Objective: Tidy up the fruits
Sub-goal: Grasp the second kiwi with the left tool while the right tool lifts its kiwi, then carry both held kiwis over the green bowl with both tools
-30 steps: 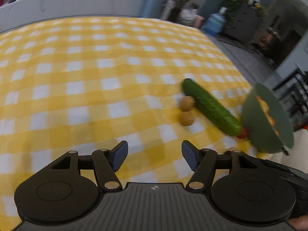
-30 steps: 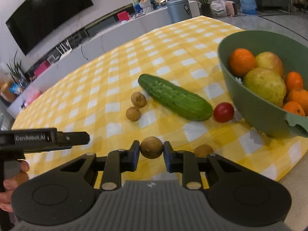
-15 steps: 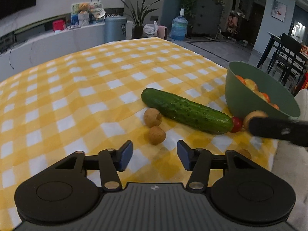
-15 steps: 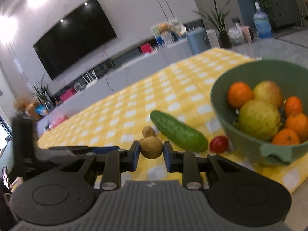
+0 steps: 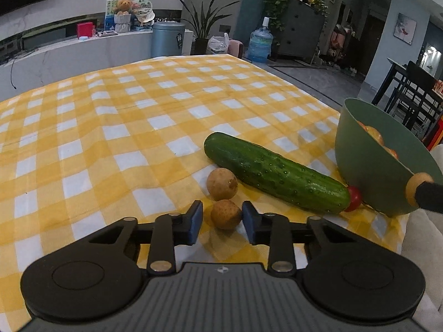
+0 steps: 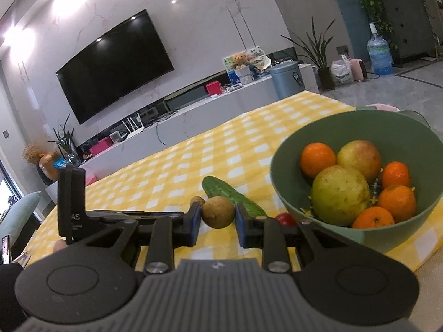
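Left gripper (image 5: pixel 222 218): I am closing its jaws around a small brown fruit (image 5: pixel 225 214) that is lying on the checked cloth (image 5: pixel 110 138). The jaws have just been closing. The right pad seems to be touching the fruit; the left pad is showing a thin gap, so I am not gripping it yet.

Right gripper (image 6: pixel 216 218): I am holding another small brown fruit (image 6: pixel 218 212) clamped tight between its pads, lifted off the cloth, because it is going to the bowl.

Bowl (image 6: pixel 288 193): it is standing ahead and to the right of my right gripper, already filled with oranges and two pale round fruits.

Second brown fruit (image 5: pixel 222 184): just ahead of my left gripper, beside the cucumber (image 5: pixel 277 173).

Small red fruit (image 5: pixel 354 197): it is sitting between the cucumber end and the bowl.

Judgement: I am working with both hands to save time.
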`<state>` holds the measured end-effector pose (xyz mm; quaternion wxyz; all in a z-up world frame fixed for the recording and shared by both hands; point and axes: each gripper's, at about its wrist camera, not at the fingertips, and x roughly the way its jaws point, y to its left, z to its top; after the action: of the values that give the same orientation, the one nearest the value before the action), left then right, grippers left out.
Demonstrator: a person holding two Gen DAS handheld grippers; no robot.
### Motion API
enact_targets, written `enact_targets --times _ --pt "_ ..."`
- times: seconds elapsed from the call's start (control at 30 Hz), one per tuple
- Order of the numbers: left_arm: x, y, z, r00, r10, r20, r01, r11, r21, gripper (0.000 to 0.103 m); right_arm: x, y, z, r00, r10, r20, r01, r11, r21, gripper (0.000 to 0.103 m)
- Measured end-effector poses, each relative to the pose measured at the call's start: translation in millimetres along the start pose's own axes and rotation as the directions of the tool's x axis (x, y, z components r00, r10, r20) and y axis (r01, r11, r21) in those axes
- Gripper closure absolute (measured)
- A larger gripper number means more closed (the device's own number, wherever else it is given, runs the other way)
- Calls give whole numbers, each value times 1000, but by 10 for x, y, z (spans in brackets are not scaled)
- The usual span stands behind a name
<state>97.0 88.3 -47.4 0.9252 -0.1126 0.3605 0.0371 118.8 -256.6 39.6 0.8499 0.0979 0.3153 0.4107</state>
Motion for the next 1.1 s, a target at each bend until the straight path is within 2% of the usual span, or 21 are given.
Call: enact_targets --times 0.17,0.33,0.47,0.77,1.0,1.1 --pt "-12 32 10 1000 -8 0 8 1000 -30 76 38 6 -25 1000 -11 -15 11 1000 -9 80" --pt "-13 -6 2 1000 8 6 -8 1000 -10 77 45 11 -23 1000 -28 -14 28 1000 3 80" --pt "-17 53 13 1000 -2 5 2 996 -89 76 43 21 -7 999 -40 -11 40 999 6 80" --pt "-90 49 -22 1000 27 16 -26 995 -93 77 -8 36 46 998 -54 -10 54 998 25 80" --pt "-332 -74 -28 998 9 67 -2 995 -96 77 -273 -69 141 996 -44 73 38 995 88 80" --pt "-445 -152 -3 996 -6 85 14 996 -91 77 -418 -157 174 991 -65 115 51 992 118 80"
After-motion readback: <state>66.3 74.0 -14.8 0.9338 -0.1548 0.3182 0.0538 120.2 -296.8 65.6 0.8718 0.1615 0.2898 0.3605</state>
